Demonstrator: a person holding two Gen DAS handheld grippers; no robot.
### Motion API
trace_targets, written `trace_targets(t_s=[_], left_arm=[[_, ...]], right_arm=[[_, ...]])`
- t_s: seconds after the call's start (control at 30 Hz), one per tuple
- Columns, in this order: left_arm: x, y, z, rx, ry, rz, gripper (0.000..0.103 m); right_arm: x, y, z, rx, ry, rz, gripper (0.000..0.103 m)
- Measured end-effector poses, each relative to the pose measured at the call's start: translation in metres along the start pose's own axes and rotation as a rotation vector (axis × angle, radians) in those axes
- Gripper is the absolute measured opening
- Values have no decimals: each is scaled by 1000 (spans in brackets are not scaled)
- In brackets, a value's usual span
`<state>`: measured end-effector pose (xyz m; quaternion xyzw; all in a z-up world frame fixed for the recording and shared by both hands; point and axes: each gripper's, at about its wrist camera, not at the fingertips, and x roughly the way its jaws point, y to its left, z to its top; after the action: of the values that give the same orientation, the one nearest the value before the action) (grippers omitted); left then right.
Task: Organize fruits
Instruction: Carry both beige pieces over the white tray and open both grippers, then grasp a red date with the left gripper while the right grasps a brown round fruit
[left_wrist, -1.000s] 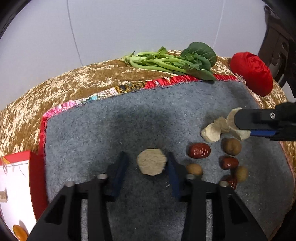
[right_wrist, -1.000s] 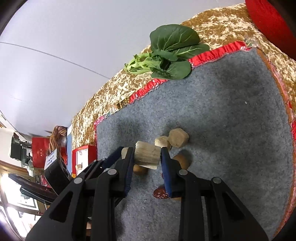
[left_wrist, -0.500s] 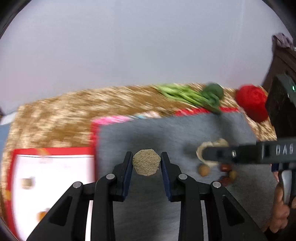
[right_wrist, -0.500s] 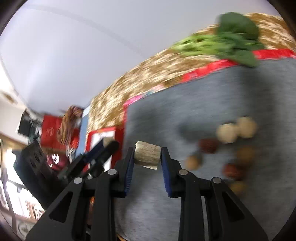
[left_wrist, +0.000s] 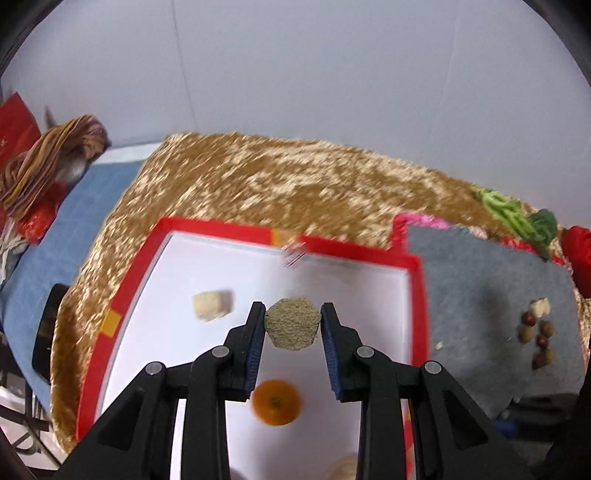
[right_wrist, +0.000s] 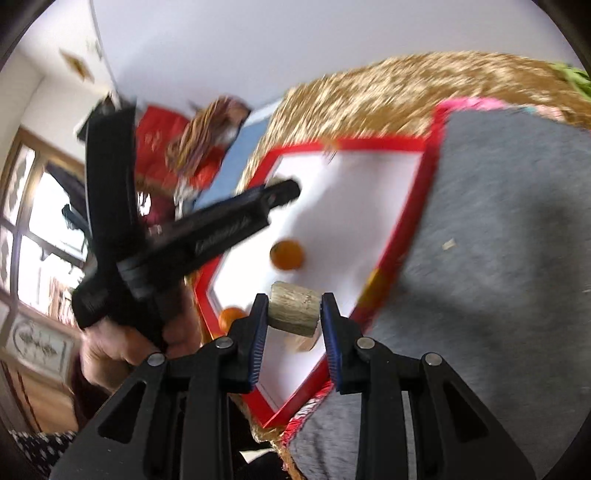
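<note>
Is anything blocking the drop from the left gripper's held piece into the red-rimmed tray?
Nothing visible: the left gripper holds the tan chunk above bare white tray floor, between the pale cube and the orange.

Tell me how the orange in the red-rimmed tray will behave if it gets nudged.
The orange looks round and lies loose on the smooth white floor of the tray, so it would probably roll rather than slide. The raised red rim should stop it. Its skin seems firm, so a light push likely will not bruise it.
</note>
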<state>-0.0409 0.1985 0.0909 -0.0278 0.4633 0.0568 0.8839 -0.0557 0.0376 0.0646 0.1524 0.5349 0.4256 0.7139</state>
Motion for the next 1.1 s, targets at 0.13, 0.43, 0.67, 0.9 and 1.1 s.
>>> trace_targets(t_s=[0.13,0.43,0.67,0.9,1.1], left_arm=[[5,9,-4,-18,35,0,29],[16,5,-4,-27,75,15,31],[13,-15,4,-23,35,-2,39],[14,-69,8,90,22,-56,42],[20,-123,3,194,40,-133,45]], right_arm=[[24,9,-10,-38,50,-36,31],[15,17,-14,-85,37,-59,50],[-44,-18,2,9,-92,-77,51],[-119,-86,2,213,-216,-118,51],[-177,-132,-13,364,-299,-175,54]])
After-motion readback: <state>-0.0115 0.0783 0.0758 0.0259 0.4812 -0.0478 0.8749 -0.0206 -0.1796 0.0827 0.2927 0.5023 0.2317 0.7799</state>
